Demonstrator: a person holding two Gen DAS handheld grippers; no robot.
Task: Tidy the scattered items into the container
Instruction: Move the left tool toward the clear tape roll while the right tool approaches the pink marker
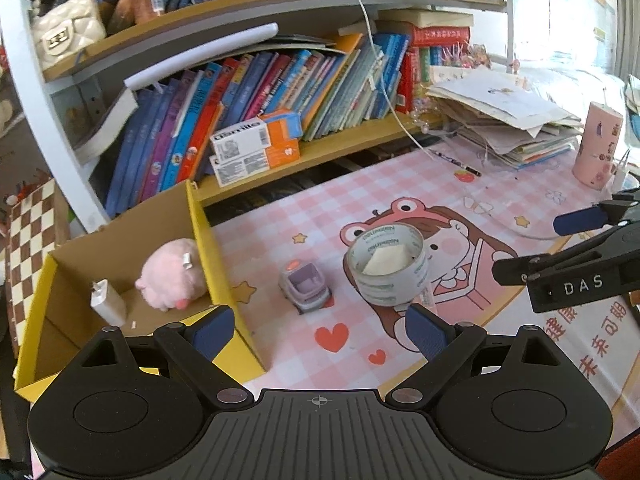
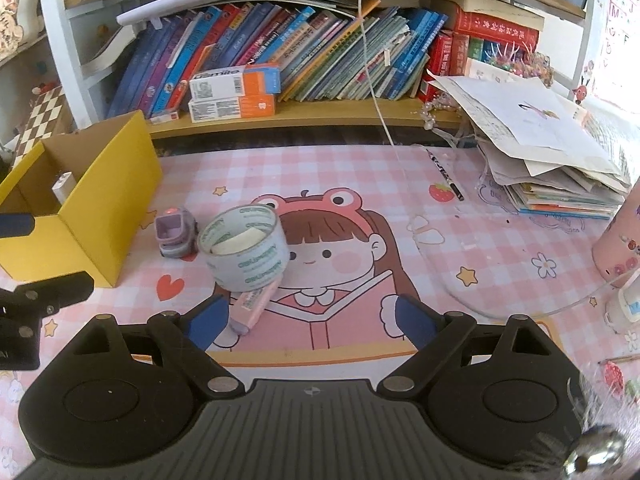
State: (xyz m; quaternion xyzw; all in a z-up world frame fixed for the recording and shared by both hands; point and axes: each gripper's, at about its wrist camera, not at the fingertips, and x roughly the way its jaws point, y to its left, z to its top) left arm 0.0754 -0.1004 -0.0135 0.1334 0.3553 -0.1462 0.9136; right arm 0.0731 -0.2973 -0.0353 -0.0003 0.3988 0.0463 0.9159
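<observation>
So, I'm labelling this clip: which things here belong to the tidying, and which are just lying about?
Job:
yellow box
tape roll
toy car
pink eraser
pink plush, already in the box
white charger, already in the box

Lying about:
books
paper stack
pen
pink cup

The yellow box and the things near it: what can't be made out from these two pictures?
- Yellow box: right wrist view, its near wall hides the pink plush; only the white charger peeks out.
- Pink item under the tape roll: the roll covers one end; label blurred.
- Left wrist view: the left gripper cuts off the box's near corner.
</observation>
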